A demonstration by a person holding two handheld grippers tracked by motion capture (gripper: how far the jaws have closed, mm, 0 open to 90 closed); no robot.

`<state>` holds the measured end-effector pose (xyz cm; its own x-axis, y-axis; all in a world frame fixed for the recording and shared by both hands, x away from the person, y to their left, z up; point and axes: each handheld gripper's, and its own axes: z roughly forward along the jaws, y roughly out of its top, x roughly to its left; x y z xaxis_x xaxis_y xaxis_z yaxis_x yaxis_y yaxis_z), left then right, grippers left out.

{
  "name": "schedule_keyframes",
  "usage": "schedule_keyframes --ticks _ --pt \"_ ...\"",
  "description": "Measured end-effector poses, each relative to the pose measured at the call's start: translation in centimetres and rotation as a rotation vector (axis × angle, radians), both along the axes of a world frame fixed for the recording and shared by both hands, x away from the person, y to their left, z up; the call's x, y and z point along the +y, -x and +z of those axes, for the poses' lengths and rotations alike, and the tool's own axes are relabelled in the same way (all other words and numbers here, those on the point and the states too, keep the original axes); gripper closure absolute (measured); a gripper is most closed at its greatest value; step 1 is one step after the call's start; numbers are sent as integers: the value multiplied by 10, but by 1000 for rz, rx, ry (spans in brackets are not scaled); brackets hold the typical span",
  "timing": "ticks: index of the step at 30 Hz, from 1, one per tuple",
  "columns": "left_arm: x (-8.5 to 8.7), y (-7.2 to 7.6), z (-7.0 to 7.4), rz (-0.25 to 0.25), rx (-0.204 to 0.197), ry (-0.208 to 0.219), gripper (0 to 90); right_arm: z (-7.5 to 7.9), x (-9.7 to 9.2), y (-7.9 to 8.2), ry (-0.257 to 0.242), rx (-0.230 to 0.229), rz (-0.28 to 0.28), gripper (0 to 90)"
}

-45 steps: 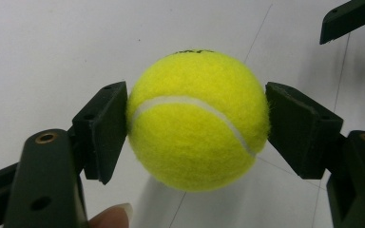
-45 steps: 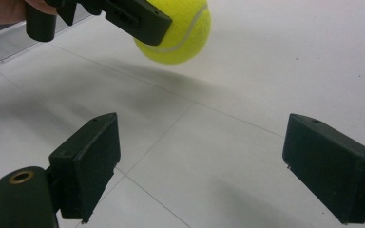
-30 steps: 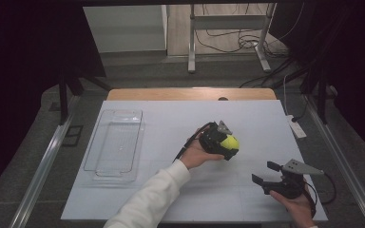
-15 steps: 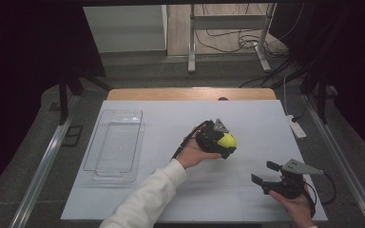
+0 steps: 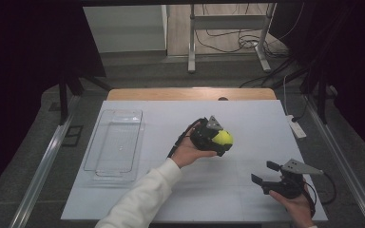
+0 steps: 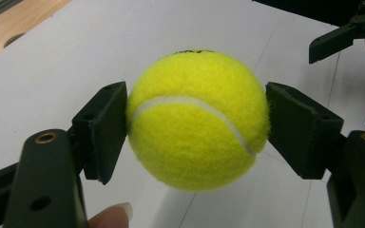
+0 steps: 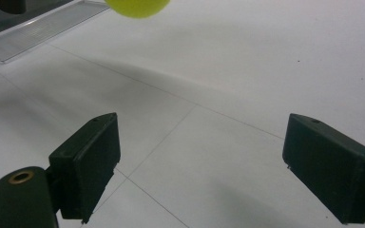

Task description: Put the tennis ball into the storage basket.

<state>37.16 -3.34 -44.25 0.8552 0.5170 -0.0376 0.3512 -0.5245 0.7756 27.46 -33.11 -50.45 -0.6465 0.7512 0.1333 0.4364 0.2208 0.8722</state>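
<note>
A yellow tennis ball (image 6: pixel 197 118) sits between the two black pads of my left gripper (image 6: pixel 197 126), which is shut on it and holds it off the white table. In the high view the ball (image 5: pixel 222 137) and left gripper (image 5: pixel 214 137) hang over the middle of the table, with a hand and a white sleeve behind them. My right gripper (image 5: pixel 266 175) rests low near the front right, open with nothing between its pads (image 7: pixel 92 156). The ball's underside (image 7: pixel 137 7) peeks in at the top of the right gripper view.
A clear plastic tray (image 5: pixel 115 142) lies on the left part of the white table (image 5: pixel 247 118). A white power strip (image 5: pixel 296 127) lies by the right edge. A wooden strip (image 5: pixel 171 93) borders the far side.
The left gripper with the ball has drifted slightly left and toward the far side. The right gripper has stayed put.
</note>
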Motion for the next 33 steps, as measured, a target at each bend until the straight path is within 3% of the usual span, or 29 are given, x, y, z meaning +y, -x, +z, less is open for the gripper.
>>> schedule_keyframes --ticks 14,33 --pt "18 1 2 14 13 38 263 0 0 0 3 0 1 122" --pt "36 4 8 36 -11 86 263 0 0 0 3 1 -2 122"
